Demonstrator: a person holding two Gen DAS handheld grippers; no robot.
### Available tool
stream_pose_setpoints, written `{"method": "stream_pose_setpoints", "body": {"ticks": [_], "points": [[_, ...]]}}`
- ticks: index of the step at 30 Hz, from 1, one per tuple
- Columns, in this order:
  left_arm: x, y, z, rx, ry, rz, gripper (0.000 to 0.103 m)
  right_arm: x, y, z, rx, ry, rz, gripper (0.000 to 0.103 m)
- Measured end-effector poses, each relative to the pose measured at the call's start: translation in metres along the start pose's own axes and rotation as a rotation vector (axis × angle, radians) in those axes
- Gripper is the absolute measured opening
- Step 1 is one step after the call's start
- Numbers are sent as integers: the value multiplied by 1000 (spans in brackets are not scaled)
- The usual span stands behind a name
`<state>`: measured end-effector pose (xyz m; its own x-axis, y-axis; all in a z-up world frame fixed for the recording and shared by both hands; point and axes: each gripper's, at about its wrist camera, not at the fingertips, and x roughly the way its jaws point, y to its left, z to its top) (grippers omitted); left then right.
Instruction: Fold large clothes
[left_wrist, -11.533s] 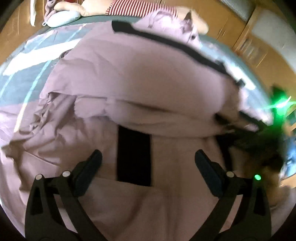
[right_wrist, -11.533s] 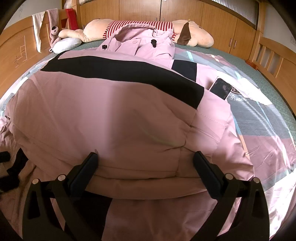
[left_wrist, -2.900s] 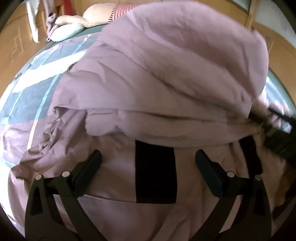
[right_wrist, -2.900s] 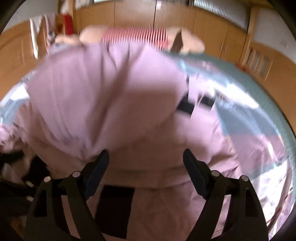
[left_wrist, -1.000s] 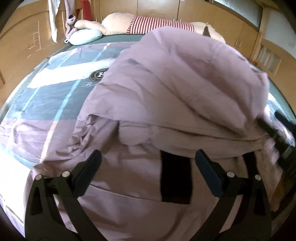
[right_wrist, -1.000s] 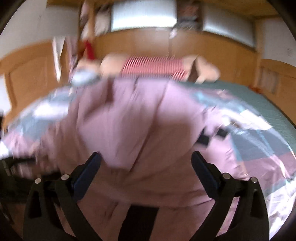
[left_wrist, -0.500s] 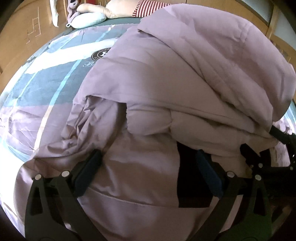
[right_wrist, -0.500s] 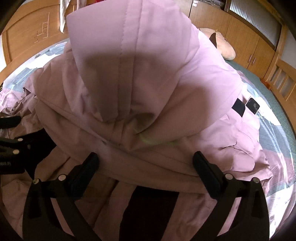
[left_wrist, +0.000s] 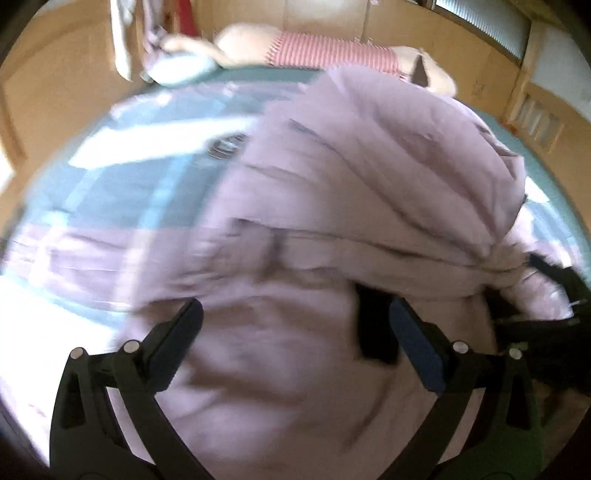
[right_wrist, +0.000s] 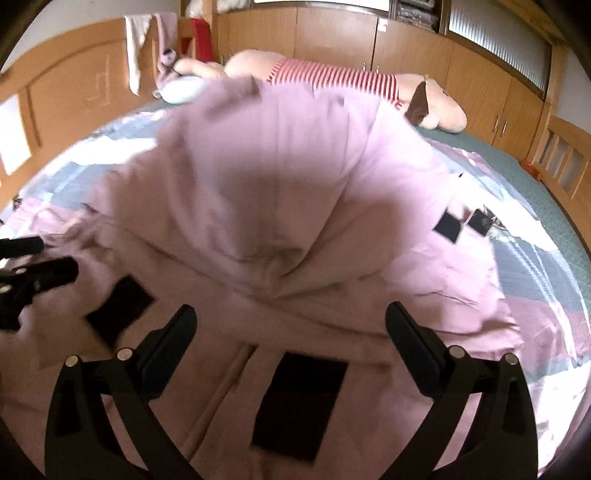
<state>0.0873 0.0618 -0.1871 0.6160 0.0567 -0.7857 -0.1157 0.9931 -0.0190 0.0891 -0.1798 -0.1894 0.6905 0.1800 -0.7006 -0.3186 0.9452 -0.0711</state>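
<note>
A large pink padded coat (right_wrist: 280, 206) with black patches (right_wrist: 299, 402) lies on the bed, its upper half folded forward over the lower half in a thick hump. It also fills the left wrist view (left_wrist: 369, 192). My left gripper (left_wrist: 295, 332) is open and empty above the coat's near part. My right gripper (right_wrist: 290, 328) is open and empty just in front of the fold. The left gripper shows at the left edge of the right wrist view (right_wrist: 29, 273); the right one shows at the right edge of the left wrist view (left_wrist: 546, 314).
The bed has a blue, white and pink cover (left_wrist: 122, 184). A long plush toy in a red striped shirt (right_wrist: 332, 79) lies along the far side. A wooden headboard (right_wrist: 66, 99) with hung cloths stands at left. Wooden cabinets (right_wrist: 476, 77) line the back wall.
The coat's upper half was brought forward over the lower half. In the last half second both grippers pulled back and lifted away from the fold, staying open.
</note>
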Motion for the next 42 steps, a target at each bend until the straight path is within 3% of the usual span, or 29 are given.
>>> {"method": "stream_pose_setpoints", "body": {"ticks": [2,4,9,12,16,21,27,31,37,42], "points": [[-16,20,-10,-34,-10,45,101,-23,-2,-10,-21,-43,-36,102],[-31,41,-20,-85,-22,19,101,-43,-9,-28,-6,-61,-86,102],[-76,62,-41,-87,-127,-2,101,-66,-52,-82,204,76,-151,102],[-96,65,-56,-83,-131,-63,101,-89,-79,-105,319,130,-190,102],[-102,64,-78,-97,-83,-101,101,-112,-98,-132,374,218,-201,102],[-100,65,-102,-82,-41,-71,101,-122,-100,-155,382,334,-154,102],[-89,80,-122,-90,40,-4,101,-119,-78,-165,251,442,-144,102],[-69,90,-130,-75,141,83,101,-117,-82,-173,294,482,-109,102],[-63,100,-137,-98,197,24,101,-118,-90,-182,373,517,-30,102],[-62,110,-141,-128,251,-81,101,-117,-92,-189,402,542,37,102]]}}
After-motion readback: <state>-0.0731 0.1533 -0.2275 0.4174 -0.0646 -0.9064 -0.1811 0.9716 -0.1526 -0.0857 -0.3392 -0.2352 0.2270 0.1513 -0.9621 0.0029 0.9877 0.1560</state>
